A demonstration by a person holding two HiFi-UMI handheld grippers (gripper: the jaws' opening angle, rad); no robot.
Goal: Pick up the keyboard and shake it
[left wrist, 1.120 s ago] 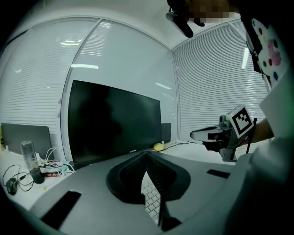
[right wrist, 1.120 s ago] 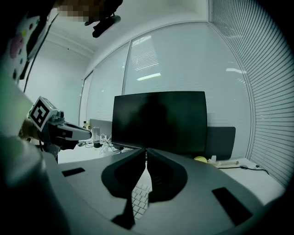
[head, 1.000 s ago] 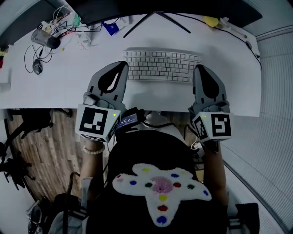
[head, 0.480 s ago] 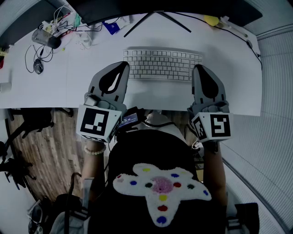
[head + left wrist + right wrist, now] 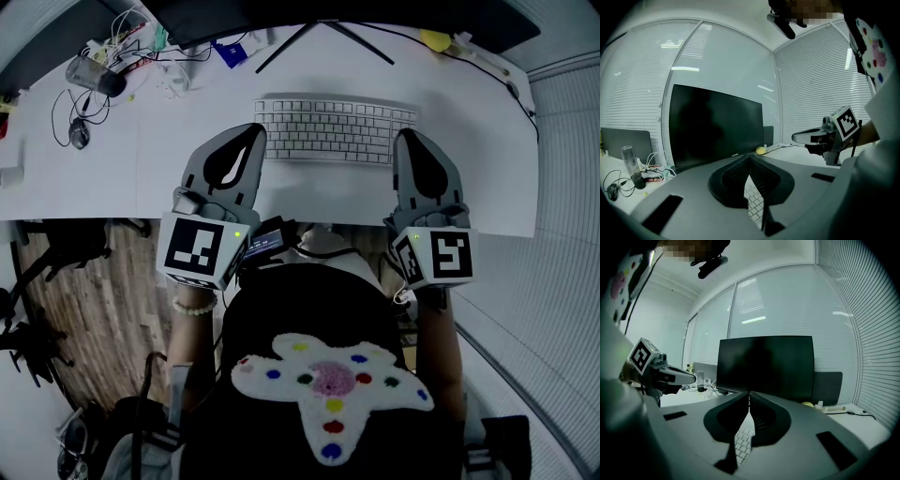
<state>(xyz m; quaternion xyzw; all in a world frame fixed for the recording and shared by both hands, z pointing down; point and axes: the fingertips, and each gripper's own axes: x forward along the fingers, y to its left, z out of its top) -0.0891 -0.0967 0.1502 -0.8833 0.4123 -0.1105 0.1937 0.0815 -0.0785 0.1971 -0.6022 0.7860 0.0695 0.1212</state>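
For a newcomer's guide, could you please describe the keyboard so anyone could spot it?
On the white desk, look to the black monitor at the far edge. Just before its stand lies the keyboard, the only wide, flat, white slab of keys.

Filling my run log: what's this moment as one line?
left gripper: shut, empty, by keyboard's left end | right gripper: shut, empty, by right end | keyboard: on desk

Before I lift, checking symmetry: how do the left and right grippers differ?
The left gripper sits at the keyboard's left end, the right gripper at its right end. The left gripper slants inward; the right gripper points nearly straight ahead. Both have jaws shut, holding nothing.
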